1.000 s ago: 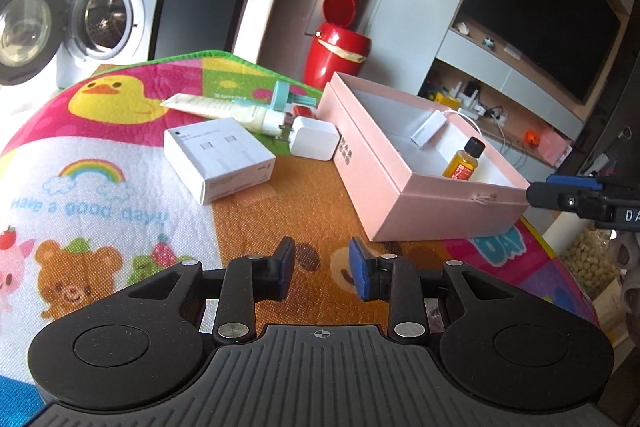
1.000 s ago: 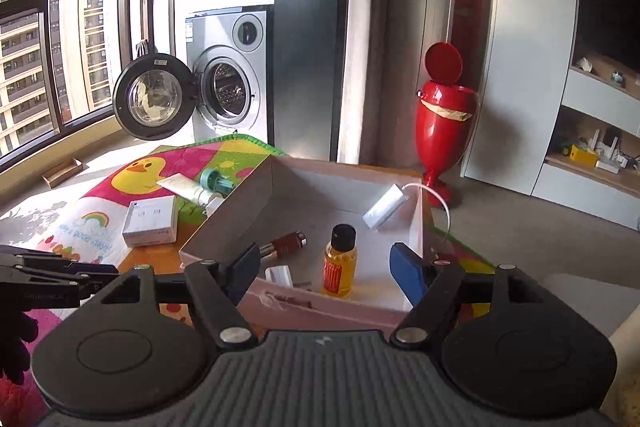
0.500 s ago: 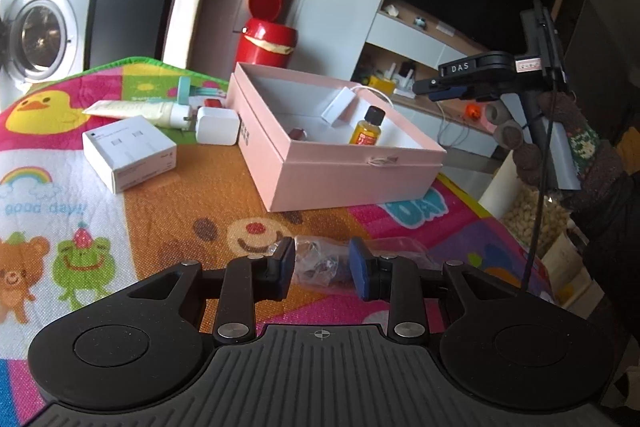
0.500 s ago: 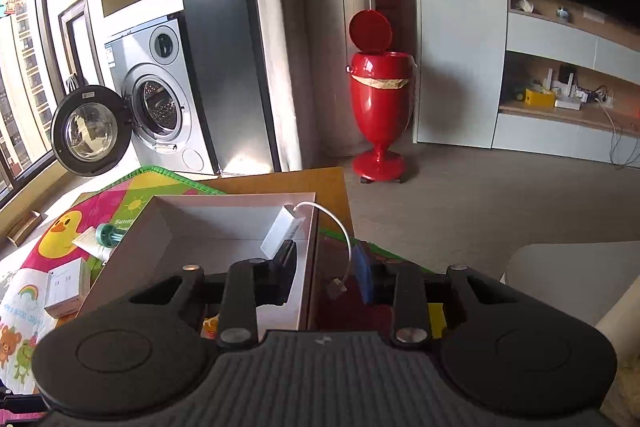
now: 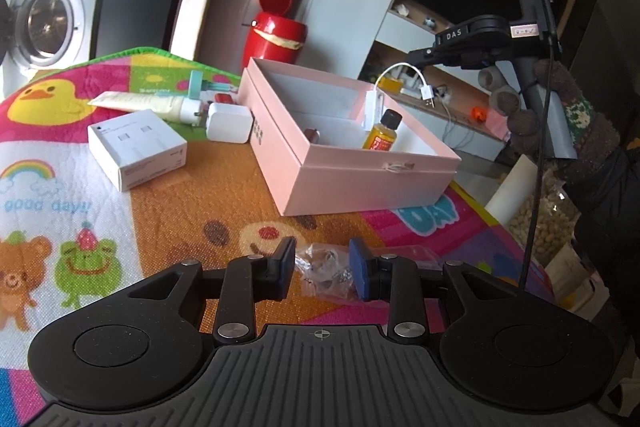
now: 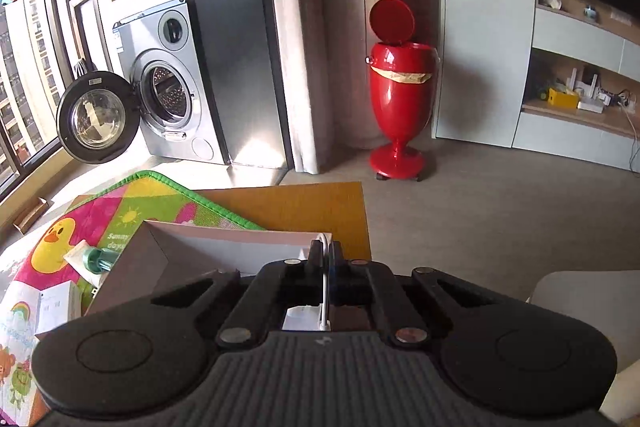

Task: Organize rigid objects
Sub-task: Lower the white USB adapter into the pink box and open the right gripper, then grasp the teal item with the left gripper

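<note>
We are holding the left gripper (image 5: 322, 269) low over the cartoon play mat (image 5: 60, 195), its jaws parted a moderate way and closing on nothing — a crumpled clear plastic bag (image 5: 326, 267) with small dark items is lying on the mat between the fingertips, and we cannot tell whether the pads are touching it. Beyond it the open pink box (image 5: 352, 183) is sitting on the mat, holding a small yellow bottle (image 5: 380, 137) with a black cap and a little dark tube (image 5: 312, 135) at its floor.

Our right gripper (image 6: 326, 247) is hovering over the far edge of the box, jaws pressed nearly together and pinching the white cable (image 6: 325, 279). In the left view this cable (image 5: 404, 75) is arching up out of the box to the gripper, its USB plug (image 5: 428, 95) dangling free, while the white adapter (image 5: 374, 107) at its other end is leaning against the box's inner wall.

Left of the box we are seeing a white charger cube (image 5: 228, 123) just beside the wall, a flat white carton (image 5: 138, 147), a cream tube (image 5: 144, 103) and a teal piece (image 5: 196, 85) — all on the mat. A red bin (image 6: 400, 95) with its lid up and a washing machine (image 6: 160, 95) with its door open are standing behind.
</note>
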`<state>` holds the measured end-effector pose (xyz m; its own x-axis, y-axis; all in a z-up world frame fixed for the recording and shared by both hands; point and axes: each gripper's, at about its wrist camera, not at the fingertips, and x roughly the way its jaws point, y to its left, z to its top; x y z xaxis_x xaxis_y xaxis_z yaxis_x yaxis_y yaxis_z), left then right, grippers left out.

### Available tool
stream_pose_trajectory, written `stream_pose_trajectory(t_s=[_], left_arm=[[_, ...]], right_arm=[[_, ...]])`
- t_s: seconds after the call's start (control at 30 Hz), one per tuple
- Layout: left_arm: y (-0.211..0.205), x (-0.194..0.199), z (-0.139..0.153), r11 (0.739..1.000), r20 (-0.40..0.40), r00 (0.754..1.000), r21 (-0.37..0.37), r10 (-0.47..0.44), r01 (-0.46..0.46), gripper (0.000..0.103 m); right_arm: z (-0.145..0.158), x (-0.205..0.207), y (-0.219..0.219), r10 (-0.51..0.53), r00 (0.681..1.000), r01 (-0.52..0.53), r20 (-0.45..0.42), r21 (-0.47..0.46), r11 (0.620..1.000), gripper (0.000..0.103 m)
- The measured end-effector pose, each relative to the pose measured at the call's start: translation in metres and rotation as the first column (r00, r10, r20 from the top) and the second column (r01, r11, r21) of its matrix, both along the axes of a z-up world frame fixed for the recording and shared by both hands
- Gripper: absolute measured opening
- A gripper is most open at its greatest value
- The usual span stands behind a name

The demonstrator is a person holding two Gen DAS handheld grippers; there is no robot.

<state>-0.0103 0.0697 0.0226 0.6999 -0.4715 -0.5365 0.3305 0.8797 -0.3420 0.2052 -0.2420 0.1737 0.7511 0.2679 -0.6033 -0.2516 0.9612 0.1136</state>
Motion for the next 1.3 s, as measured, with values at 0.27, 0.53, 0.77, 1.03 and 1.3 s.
stream_pose_trajectory(t_s=[0.27,0.53,0.77,1.03,1.3], left_arm=[[0.001,0.000,-0.009,1.000,-0.021,1.000,-0.014,-0.005,0.005,0.033],[0.020,-0.001,-0.013,0.997,-0.042,0.996,-0.001,0.080,-0.080,0.033],[0.033,0.009,-0.011,0.986,-0.056,0.984,0.011,0.169,-0.168,0.033],[0.070,0.075,0.025,0.930,0.061,0.932,0.068,0.356,-0.360,0.033],[0.055,0.163,0.031,0.951,0.009,0.954,0.072,0.300,-0.299,0.033]], right_arm=[[0.044,-0.023,0.055,0.191,0.979,-0.195,0.074,0.049,0.980,0.000],[0.008,-0.086,0.074,0.236,0.970,-0.228,0.065,-0.106,0.968,0.058],[-0.049,-0.160,0.069,0.308,0.951,-0.308,-0.025,-0.168,0.936,0.068],[-0.096,-0.182,0.053,0.169,0.984,-0.174,-0.061,-0.095,0.980,0.068],[-0.111,-0.181,0.041,0.097,0.992,-0.099,-0.079,-0.012,0.995,0.074]])
